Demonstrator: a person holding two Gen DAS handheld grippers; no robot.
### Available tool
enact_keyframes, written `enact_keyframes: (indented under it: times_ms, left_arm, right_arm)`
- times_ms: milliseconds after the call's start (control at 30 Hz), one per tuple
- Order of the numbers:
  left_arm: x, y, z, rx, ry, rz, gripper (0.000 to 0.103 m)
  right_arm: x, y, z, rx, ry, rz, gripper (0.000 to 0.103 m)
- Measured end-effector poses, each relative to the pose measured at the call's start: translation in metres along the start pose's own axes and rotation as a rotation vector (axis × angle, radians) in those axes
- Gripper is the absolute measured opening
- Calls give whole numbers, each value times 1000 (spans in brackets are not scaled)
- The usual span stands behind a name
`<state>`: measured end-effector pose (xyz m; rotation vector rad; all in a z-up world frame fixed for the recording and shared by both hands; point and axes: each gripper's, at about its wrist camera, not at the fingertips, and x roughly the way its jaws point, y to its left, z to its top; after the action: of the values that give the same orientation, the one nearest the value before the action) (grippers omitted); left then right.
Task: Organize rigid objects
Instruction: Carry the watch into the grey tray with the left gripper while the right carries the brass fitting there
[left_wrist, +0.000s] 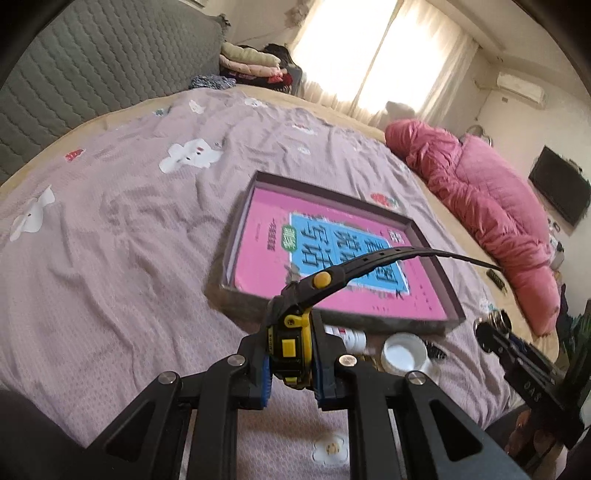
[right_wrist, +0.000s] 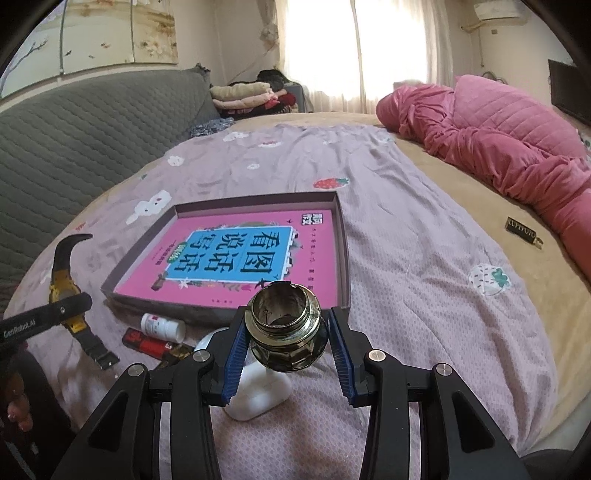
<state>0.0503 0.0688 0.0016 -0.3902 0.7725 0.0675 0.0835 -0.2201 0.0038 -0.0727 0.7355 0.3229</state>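
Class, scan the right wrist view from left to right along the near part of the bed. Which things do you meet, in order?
watch → white pill bottle → brass fitting held in the right claw → strawberry print → dark keychain tag

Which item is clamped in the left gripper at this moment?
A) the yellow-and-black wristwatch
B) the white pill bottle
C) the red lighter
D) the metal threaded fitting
A: the left gripper pads squeeze the yellow-and-black wristwatch, its strap arching over the box.

Wide bed under lilac printed sheet; crumpled pink quilted duvet along far edge; grey quilted headboard; folded clothes pile; curtained bright window.
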Motion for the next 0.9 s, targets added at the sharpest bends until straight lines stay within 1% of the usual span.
enact_keyframes:
  times_ms: [133,300,533,900]
  left_arm:
    - [1,3,7,-12,-23,5,17]
    - [7,-1,14,0,-46,2,17]
    - [18,-2,29,17,-86,29,17]
    - [37,-2,42,17,-78,21,17]
  right_arm:
    - [2,4,3,-5,-5,10,44]
    - [4,9,9,-25,-28,9,44]
    - [9,9,19,-43,-57,0,44]
    - [21,0,31,-37,-76,-15,44]
